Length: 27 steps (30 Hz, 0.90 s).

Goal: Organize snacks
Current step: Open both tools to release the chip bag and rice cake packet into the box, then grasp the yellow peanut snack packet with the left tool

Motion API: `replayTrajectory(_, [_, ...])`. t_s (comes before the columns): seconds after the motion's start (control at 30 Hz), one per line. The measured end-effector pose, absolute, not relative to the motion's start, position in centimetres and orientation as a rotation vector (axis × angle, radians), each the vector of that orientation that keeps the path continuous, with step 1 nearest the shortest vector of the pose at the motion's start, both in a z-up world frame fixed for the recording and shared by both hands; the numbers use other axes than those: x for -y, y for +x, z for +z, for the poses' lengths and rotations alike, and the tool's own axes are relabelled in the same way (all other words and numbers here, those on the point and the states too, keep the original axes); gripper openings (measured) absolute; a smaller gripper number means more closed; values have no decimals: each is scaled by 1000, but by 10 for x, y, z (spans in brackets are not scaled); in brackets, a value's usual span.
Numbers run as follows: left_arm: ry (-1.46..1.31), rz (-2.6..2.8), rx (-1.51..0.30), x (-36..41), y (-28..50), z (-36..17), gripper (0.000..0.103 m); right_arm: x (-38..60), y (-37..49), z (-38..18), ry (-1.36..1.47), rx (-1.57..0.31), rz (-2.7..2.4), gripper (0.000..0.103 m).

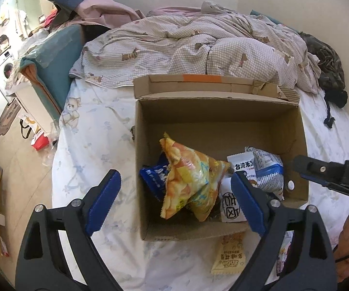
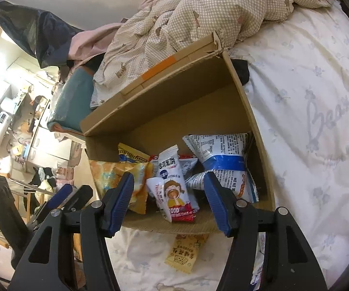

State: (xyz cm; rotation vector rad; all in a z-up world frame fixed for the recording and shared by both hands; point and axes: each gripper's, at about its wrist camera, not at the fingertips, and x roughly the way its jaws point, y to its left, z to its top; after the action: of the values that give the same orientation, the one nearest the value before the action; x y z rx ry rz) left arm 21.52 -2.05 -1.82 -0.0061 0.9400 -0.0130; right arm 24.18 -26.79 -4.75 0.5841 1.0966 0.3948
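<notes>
An open cardboard box (image 1: pixel 213 118) (image 2: pixel 164 111) stands on the bed and holds several snack packs: an orange-yellow chip bag (image 1: pixel 189 177) (image 2: pixel 116 177), a dark blue pack (image 1: pixel 153 177), a white-and-blue bag (image 1: pixel 269 169) (image 2: pixel 225 160) and a white-and-red rice cake pack (image 2: pixel 174 189). A small yellow snack pack (image 1: pixel 227 257) (image 2: pixel 184 252) lies on the sheet in front of the box. My left gripper (image 1: pixel 174 201) is open and empty above the box's near left corner. My right gripper (image 2: pixel 169 201) is open and empty over the near wall; it also shows in the left wrist view (image 1: pixel 329 172).
A crumpled checked duvet (image 1: pixel 198 43) lies behind the box. A teal cushion (image 1: pixel 55 65) sits at the bed's left edge. The floor at left holds a red item (image 1: pixel 39 141) and clutter. The white flowered sheet (image 2: pixel 315 121) stretches right of the box.
</notes>
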Motion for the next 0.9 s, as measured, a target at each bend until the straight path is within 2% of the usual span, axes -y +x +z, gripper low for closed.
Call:
replayTrajectory(0.6, [-32,25,-994,15,156,-31,90,290,195,-46,554,-1120,330,63])
replayTrajectory(0.9, [-29,-25,-1101,53,147,-61,90,324,165,-71,586,-1234,207,63])
